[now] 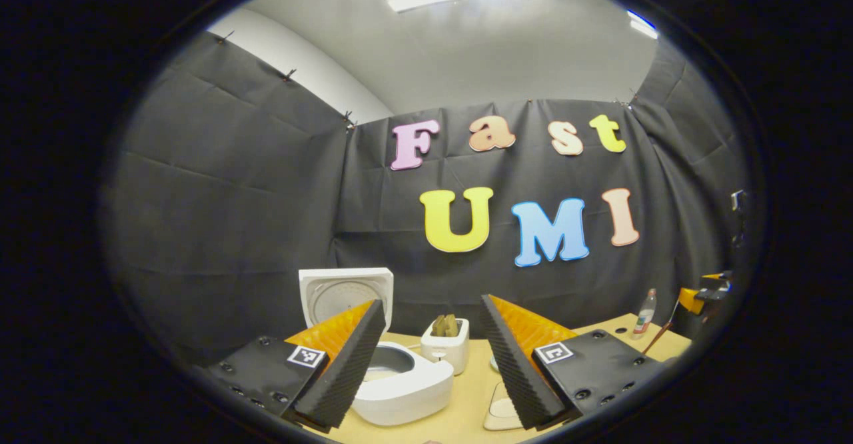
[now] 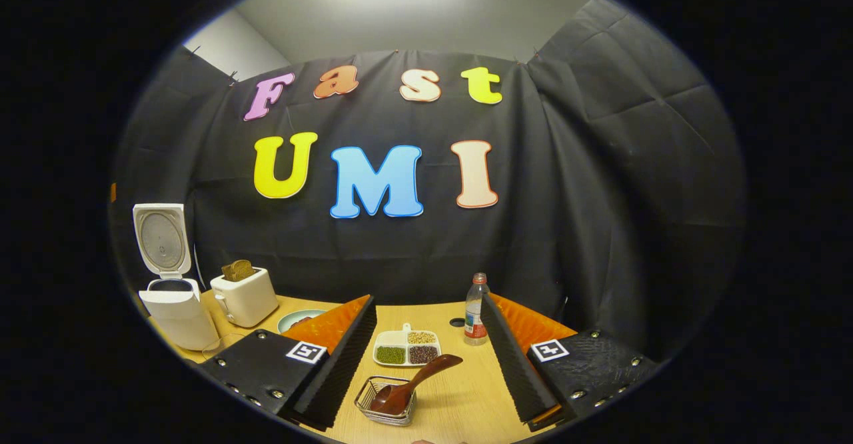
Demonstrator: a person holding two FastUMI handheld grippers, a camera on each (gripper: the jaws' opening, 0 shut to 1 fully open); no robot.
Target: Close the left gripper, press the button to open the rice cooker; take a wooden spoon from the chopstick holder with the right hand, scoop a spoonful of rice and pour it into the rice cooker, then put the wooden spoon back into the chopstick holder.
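The white rice cooker (image 1: 406, 384) stands open with its lid (image 1: 345, 294) raised, just ahead of my left gripper (image 1: 433, 364), which is open with nothing between its fingers. In the right gripper view the same cooker (image 2: 176, 314) is at the far left, lid (image 2: 160, 237) up. The wooden spoon (image 2: 413, 381) leans in a small wire holder (image 2: 386, 401), bowl down and handle pointing up to the right. My right gripper (image 2: 426, 371) hangs open around that spot, apart from the spoon. Behind it sits a white divided dish (image 2: 406, 349) with green, tan and dark grains.
A white toaster (image 2: 245, 297) holding bread stands beside the cooker, with a plate (image 2: 300, 319) to its right. A plastic bottle (image 2: 474, 311) stands near the back of the wooden table (image 2: 460, 397). A pale flat item (image 1: 503, 407) lies by my left gripper. The right gripper (image 1: 703, 294) shows far right.
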